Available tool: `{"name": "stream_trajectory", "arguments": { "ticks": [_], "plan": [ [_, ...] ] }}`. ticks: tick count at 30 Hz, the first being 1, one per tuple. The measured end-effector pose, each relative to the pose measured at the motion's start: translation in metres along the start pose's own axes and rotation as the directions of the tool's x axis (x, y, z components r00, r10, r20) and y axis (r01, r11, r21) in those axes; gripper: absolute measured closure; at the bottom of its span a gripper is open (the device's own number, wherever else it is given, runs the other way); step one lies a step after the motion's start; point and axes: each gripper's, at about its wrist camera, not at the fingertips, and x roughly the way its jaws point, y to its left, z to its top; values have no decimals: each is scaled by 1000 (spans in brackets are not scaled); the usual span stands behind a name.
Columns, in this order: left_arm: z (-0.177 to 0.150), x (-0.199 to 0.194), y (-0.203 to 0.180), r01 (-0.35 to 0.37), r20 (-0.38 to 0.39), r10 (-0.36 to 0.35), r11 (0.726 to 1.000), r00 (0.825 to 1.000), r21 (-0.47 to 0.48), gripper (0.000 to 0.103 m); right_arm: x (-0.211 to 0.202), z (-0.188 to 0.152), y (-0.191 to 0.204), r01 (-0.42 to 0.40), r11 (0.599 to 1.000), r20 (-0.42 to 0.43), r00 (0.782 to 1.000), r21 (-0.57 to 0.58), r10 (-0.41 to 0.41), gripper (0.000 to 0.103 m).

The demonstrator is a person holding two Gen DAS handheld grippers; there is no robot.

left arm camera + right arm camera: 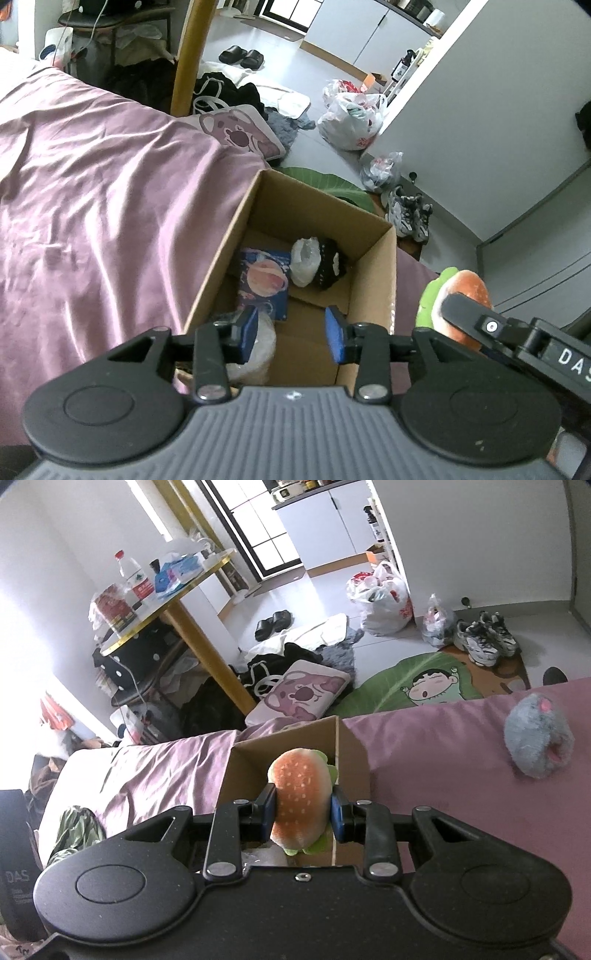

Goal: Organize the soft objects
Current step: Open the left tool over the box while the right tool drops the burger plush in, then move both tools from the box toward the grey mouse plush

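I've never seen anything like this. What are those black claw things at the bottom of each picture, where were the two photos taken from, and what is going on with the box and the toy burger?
Each black claw is a hand-held gripper: a person carries one in each hand, with no robot arm involved. A wide-angle camera sits on each gripper and looks along its two blue-padded fingers, so one picture comes from the left tool and the other from the right.

The left gripper is open and empty, poised over a cardboard box that stands on a bed with a purple sheet. Inside the box lie a small planet-print book and some plastic-wrapped items.

The right gripper is squeezed shut on a plush hamburger, held near the box's rim, probably about to go in. A grey plush mouse lies on the bed to the right, not yet collected.
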Motion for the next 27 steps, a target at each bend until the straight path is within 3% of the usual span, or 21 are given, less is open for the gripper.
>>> {"name": "stream_trajectory", "arguments": {
  "ticks": [3, 7, 17, 21, 27],
  "plan": [
    [3, -3, 4, -2, 13, 2, 1000, 1000, -12, 57, 5, 1, 6, -10, 1000, -10, 1000, -6, 10, 71],
    [7, -7, 7, -8, 24, 8, 1000, 1000, -15, 52, 6, 1, 14, -40, 999, -10, 999, -26, 40, 50],
    [8, -11, -2, -25, 46, 25, 1000, 999, -2, 30, -4, 8, -12, 13, 1000, -28, 1000, -6, -13, 50],
    [7, -11, -13, -23, 53, 22, 1000, 998, 13, 28, -12, 11, -29, 49, 999, -31, 998, -10, -49, 48],
    [5, -9, -35, -16, 52, 14, 998, 999, 53, 26, -25, 16, -54, 81, 997, -23, 996, -4, -81, 34]
  ]
}}
